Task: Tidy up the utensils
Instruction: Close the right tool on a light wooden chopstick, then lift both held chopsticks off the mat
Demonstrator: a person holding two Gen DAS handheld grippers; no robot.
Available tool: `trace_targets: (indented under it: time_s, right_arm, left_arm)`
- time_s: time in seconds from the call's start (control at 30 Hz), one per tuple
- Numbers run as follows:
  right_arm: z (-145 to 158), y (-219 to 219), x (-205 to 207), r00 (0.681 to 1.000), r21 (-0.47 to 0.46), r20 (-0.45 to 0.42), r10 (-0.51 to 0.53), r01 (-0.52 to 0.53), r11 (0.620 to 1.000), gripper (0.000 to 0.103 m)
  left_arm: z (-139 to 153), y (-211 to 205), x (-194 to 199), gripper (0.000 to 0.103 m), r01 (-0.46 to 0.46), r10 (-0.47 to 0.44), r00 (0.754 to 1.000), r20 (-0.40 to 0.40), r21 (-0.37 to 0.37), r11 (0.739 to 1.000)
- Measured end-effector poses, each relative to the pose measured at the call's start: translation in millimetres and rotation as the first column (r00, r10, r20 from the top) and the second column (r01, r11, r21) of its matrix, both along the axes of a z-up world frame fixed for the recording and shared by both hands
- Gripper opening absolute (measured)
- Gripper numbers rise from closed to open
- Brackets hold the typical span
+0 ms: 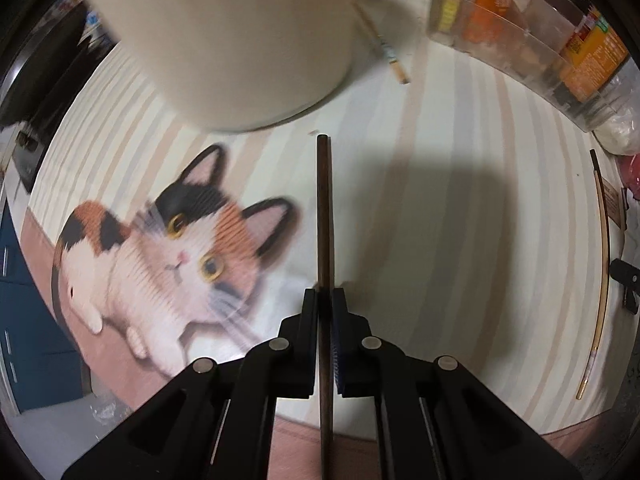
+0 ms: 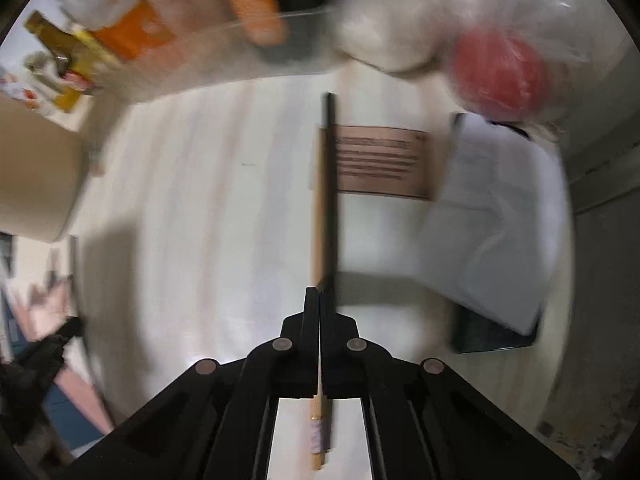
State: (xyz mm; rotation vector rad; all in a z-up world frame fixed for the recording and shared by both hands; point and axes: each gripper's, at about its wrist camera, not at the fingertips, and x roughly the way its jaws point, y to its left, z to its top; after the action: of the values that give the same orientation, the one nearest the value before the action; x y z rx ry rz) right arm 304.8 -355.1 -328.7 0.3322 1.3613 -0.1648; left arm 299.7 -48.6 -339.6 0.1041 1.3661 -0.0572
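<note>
dark wooden chopstick (image 1: pixel 323 216) pinched between my left gripper (image 1: pixel 325 300) pads over the cat-print tablecloth (image 1: pixel 440 220); my right gripper (image 2: pixel 321 300) clamps a black chopstick (image 2: pixel 330 184) and a pale one (image 2: pixel 317 208). i judge them light, stiff, slippery; grip mid-shaft.

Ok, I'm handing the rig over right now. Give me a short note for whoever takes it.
Left gripper: shut on a dark brown chopstick lying on the cat-print cloth.
Right gripper: shut on a black chopstick and a light wooden chopstick lying together.
The cream holder stands beyond the left gripper; another chopstick lies loose beside it.
Done: both grips made.
Left: carry each to the holder, presumably, then collect the loose one.
</note>
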Motion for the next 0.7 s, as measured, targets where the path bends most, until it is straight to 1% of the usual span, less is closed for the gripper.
trace_targets:
  time_s: [0.03,0.1,0.13,0.2,0.23,0.27,0.37,0.43,0.5,0.57,0.6,0.67,0.7]
  right_arm:
    - [2,7,2,1.000,0.026,0.001,0.018,-0.018,1.000,0.000]
    - [4,20,5,0.998,0.037,0.006,0.059,-0.059,0.998,0.000]
    - [6,22,6,0.998,0.055,0.013,0.055,-0.056,0.997,0.000]
    - [7,18,8,1.000,0.116,0.023,0.015,-0.018,0.993,0.000]
    - [6,14,10,1.000,0.124,0.024,-0.004,0.001,0.992,0.000]
    - [5,11,12,0.999,0.125,0.023,-0.025,0.022,0.992,0.000]
    - [-6,9,20,0.999,0.092,-0.020,-0.027,0.028,0.995,0.001]
    - [-13,6,17,0.999,0.076,-0.045,-0.024,0.028,0.997,0.001]
    - [-12,6,18,0.999,0.077,-0.041,-0.028,0.031,0.996,0.002]
    - [-13,7,19,0.999,0.055,-0.050,-0.016,0.019,0.998,0.002]
    - [-15,10,22,0.998,0.051,-0.066,0.000,0.003,0.999,0.006]
    - [-20,18,25,0.997,0.033,-0.078,0.018,-0.015,0.999,0.007]
    - [-20,24,26,0.996,0.018,-0.082,0.044,-0.043,0.999,0.007]
  left_arm:
    - [0,5,-2,0.004,-0.007,0.007,1.000,-0.002,-0.001,1.000]
    - [0,14,-6,0.004,-0.021,0.021,1.000,-0.004,-0.002,1.000]
    - [0,19,-8,0.004,-0.029,0.029,1.000,-0.006,-0.003,1.000]
    - [0,26,-8,0.004,-0.045,0.045,0.999,-0.007,-0.009,0.999]
    - [0,28,-8,0.004,-0.050,0.050,0.999,-0.008,-0.013,0.999]
    - [0,32,-12,0.004,-0.054,0.053,0.999,-0.008,-0.019,0.998]
    - [1,35,-15,0.004,-0.057,0.057,0.998,-0.008,-0.021,0.998]
    - [1,35,-13,0.004,-0.056,0.056,0.998,-0.009,-0.026,0.998]
    - [1,35,-13,0.004,-0.058,0.057,0.998,-0.010,-0.031,0.998]
    - [1,37,-16,0.004,-0.060,0.060,0.998,-0.010,-0.035,0.998]
    - [1,37,-17,0.004,-0.058,0.058,0.998,-0.010,-0.034,0.998]
    - [1,39,-15,0.004,-0.056,0.056,0.998,-0.010,-0.037,0.998]
    - [0,34,-13,0.004,-0.056,0.056,0.998,-0.011,-0.037,0.998]
